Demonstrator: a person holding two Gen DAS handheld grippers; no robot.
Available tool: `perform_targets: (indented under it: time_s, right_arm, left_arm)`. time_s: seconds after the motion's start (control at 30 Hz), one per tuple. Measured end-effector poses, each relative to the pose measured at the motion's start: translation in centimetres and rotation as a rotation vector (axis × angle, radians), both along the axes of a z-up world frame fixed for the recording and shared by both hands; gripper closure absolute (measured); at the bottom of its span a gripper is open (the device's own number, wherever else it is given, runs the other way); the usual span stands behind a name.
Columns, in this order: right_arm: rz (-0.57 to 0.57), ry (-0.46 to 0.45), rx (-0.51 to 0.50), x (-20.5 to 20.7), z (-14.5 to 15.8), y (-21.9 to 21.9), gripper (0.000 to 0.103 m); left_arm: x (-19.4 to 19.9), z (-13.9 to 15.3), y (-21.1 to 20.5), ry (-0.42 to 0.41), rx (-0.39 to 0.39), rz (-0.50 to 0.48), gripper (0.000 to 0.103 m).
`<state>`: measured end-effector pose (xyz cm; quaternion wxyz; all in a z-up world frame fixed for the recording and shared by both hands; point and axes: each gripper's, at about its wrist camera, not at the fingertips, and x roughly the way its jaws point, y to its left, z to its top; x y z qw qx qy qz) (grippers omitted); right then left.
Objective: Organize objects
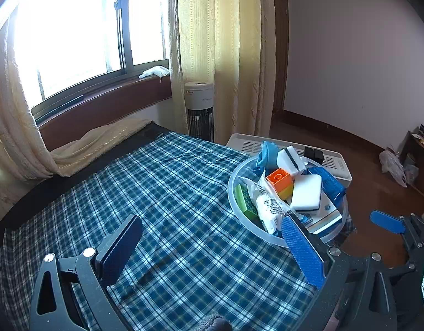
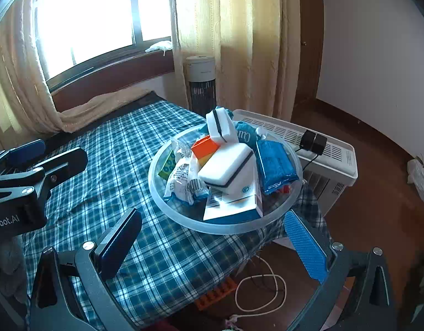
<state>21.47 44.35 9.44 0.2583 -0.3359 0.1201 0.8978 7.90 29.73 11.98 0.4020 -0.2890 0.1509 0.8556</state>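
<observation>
Clutter's all heaped in a clear round bowl (image 2: 184, 222) at the corner of the plaid bed cover (image 1: 167, 193): white sponges (image 2: 225, 171), orange block (image 2: 205, 147), blue packet (image 2: 276, 165). Left gripper (image 1: 212, 237) and right gripper (image 2: 213, 230) both hang nearby, fingers spread wide, holding nothing.

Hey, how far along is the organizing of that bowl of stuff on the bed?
Nothing looks sorted yet. The clear bowl on the plaid bedspread holds everything in a heap: white sponges, an orange block, a green block, blue packets and a box. Nothing is in hand: the left gripper and right gripper hover with jaws open and empty. All the sorting remains.
</observation>
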Motion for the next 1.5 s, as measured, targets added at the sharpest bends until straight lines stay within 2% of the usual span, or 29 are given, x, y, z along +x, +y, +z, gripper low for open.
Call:
perform_targets:
  time_s: [0.63,1.5]
  right_arm:
    - [-0.013,-0.009,-0.032,-0.2,-1.1,0.6,0.0]
    - [-0.018,-0.011,-0.042,-0.1,-1.4,0.7,0.0]
  left_arm:
    - [-0.3,-1.3,0.6,-0.075,-0.037,-0.035,0.0]
    - [0.2,-1.7,0.9,-0.07,-0.054,-0.062,0.0]
